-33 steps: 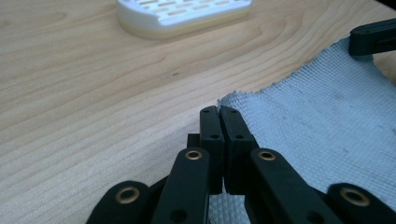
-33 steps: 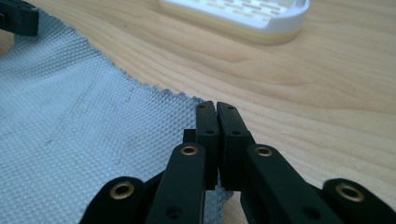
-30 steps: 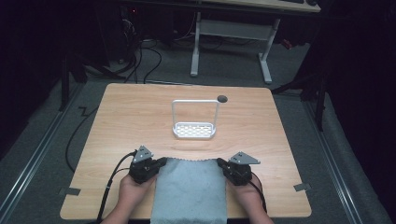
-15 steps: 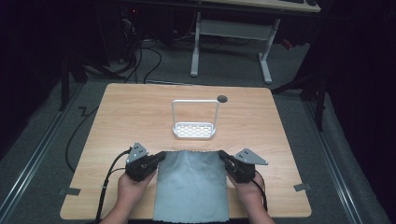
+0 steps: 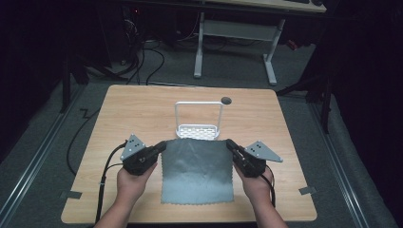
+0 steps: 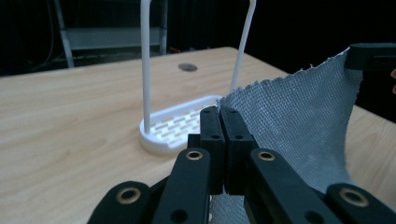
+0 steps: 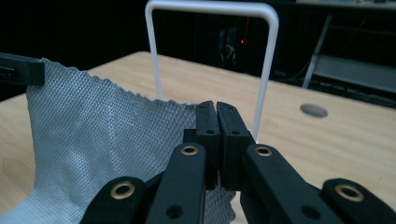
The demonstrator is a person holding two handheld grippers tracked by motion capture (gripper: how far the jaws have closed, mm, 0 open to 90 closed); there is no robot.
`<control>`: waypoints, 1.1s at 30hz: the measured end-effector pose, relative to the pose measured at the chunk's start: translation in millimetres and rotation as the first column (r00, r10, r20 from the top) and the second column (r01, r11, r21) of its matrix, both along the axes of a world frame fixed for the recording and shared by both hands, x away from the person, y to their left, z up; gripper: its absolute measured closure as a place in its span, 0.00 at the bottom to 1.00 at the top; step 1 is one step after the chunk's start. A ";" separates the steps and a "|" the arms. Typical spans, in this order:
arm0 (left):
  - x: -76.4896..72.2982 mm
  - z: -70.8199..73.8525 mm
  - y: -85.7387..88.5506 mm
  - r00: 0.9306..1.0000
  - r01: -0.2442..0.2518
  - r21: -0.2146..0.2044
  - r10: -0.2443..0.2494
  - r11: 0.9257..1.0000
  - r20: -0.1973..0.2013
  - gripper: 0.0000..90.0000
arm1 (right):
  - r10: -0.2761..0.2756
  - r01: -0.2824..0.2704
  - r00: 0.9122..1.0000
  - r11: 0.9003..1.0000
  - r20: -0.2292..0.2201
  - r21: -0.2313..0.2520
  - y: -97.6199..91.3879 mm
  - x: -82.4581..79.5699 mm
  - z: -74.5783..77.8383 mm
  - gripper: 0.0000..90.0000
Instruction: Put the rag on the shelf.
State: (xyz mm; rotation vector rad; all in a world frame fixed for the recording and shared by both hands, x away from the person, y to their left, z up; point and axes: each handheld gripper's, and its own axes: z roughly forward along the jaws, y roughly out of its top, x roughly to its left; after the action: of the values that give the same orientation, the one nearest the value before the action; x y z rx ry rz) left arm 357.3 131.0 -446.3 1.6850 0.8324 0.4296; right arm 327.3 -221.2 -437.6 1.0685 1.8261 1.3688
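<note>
A grey woven cloth [image 5: 197, 171] hangs between my two grippers above the near half of the wooden table [image 5: 133, 109]. My left gripper [image 5: 163, 145] is shut on the cloth's far left corner and my right gripper [image 5: 229, 143] on its far right corner. The cloth's near edge lies low by the table's front. In the left gripper view the closed jaws pinch the cloth [image 6: 299, 121], and the right gripper's tip [image 6: 371, 56] holds the other corner. The right gripper view shows its jaws shut on the cloth [image 7: 93, 135]. A white rack with a tall hoop [image 5: 198, 118] stands just behind the cloth.
A round dark hole [image 5: 226, 100] sits in the tabletop behind the rack. Table legs of another desk [image 5: 233, 42] and cables [image 5: 142, 57] are on the dark floor beyond. Tape marks [image 5: 306, 191] are near the table's front corners.
Both grippers have risen and moved away from the person, lifting the cloth's far edge up toward the rack. The cloth now stretches taller between them.
</note>
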 end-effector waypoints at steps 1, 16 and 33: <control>0.8 5.3 0.0 1.000 -0.002 -0.008 0.002 1.000 0.015 0.99 | -0.001 0.001 1.000 1.000 0.010 0.000 -0.4 0.2 3.0 0.99; 9.0 58.5 -0.2 0.990 -0.008 -0.042 0.014 0.999 0.142 0.99 | -0.020 0.013 0.994 0.998 0.111 0.060 -7.3 6.3 47.7 0.99; 30.7 72.6 -0.8 0.985 -0.014 -0.047 0.022 0.999 0.172 0.99 | -0.025 0.015 0.988 0.997 0.154 0.071 -9.3 19.8 69.0 0.99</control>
State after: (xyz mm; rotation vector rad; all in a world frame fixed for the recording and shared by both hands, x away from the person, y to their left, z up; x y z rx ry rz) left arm 387.9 130.2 -373.7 1.5748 0.7251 0.5573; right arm 347.1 -230.5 -368.7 0.9832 1.6626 1.4702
